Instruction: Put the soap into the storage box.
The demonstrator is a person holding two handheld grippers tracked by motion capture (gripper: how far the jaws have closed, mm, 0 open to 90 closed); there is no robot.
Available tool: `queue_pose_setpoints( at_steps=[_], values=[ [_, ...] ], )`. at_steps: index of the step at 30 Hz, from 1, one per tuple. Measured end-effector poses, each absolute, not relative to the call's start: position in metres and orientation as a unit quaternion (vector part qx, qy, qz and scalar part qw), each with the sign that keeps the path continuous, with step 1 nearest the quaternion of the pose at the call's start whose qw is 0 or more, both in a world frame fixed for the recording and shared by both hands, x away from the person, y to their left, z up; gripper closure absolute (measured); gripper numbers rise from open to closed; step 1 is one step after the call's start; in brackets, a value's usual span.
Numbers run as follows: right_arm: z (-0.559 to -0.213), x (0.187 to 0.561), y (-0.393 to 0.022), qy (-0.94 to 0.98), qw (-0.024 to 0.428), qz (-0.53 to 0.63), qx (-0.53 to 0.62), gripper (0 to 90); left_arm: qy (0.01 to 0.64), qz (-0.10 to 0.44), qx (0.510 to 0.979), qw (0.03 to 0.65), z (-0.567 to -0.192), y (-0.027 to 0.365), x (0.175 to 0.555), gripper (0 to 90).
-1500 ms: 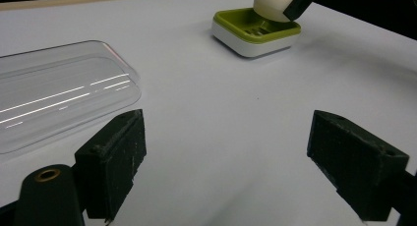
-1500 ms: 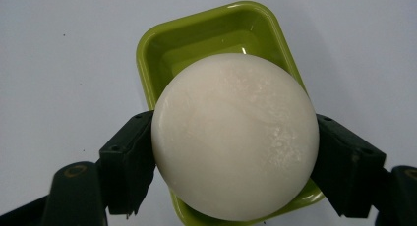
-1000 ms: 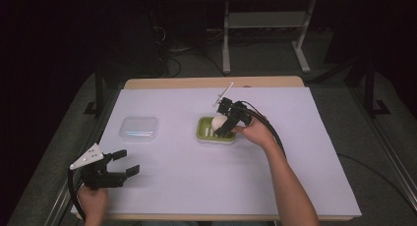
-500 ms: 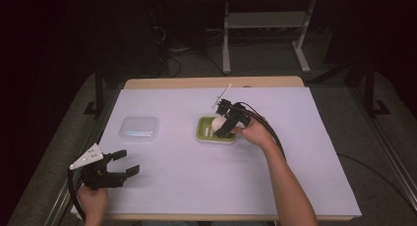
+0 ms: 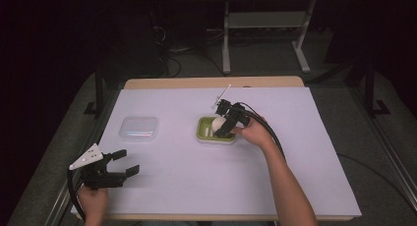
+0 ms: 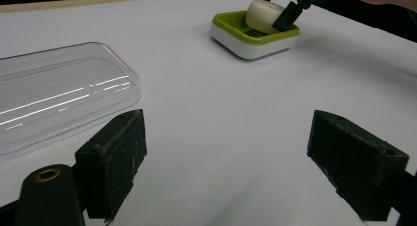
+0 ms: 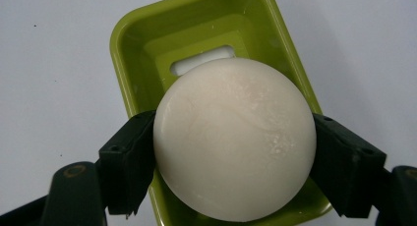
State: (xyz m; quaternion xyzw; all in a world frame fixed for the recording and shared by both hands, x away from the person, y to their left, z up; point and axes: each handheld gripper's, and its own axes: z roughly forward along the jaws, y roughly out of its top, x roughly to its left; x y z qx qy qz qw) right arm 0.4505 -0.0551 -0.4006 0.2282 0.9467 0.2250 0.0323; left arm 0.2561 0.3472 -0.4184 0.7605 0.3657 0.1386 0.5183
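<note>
White paper covers the table (image 5: 305, 186). Round soap bar (image 7: 235, 137) sits over the green soap dish (image 7: 129, 49), clamped by its sides in the right gripper (image 7: 235, 159). Looks hard, slick, prob. fairly light; grip across the widest part. Left gripper (image 5: 123, 163) idle w/ jaws apart, near the clear lid (image 5: 139, 128).

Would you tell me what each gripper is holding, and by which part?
The right gripper clamps the round soap by its opposite edges; the left gripper holds nothing.
</note>
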Motion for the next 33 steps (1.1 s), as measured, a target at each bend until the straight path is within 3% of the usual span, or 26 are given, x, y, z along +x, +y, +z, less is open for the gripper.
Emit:
queue_pose_setpoints(
  at_steps=[15,17,20,22,33],
  values=[
    [-0.399,0.449,-0.054,0.947,0.036,0.223,0.227,23.7,0.366,0.139,0.760,0.518,-0.418,0.347,0.256,14.5],
    [-0.397,0.449,-0.055,0.944,0.043,0.234,0.227,27.0,0.365,0.140,0.760,0.519,-0.418,0.347,0.256,14.4],
    [-0.387,0.447,-0.059,0.940,0.049,0.252,0.227,40.5,0.367,0.139,0.760,0.519,-0.418,0.347,0.256,14.5],
    [-0.384,0.445,-0.062,0.938,0.051,0.255,0.228,31.3,0.366,0.139,0.760,0.518,-0.418,0.347,0.256,14.4],
    [-0.377,0.437,-0.077,0.935,0.030,0.264,0.237,29.0,0.365,0.139,0.762,0.517,-0.418,0.346,0.256,14.5]
  ],
)
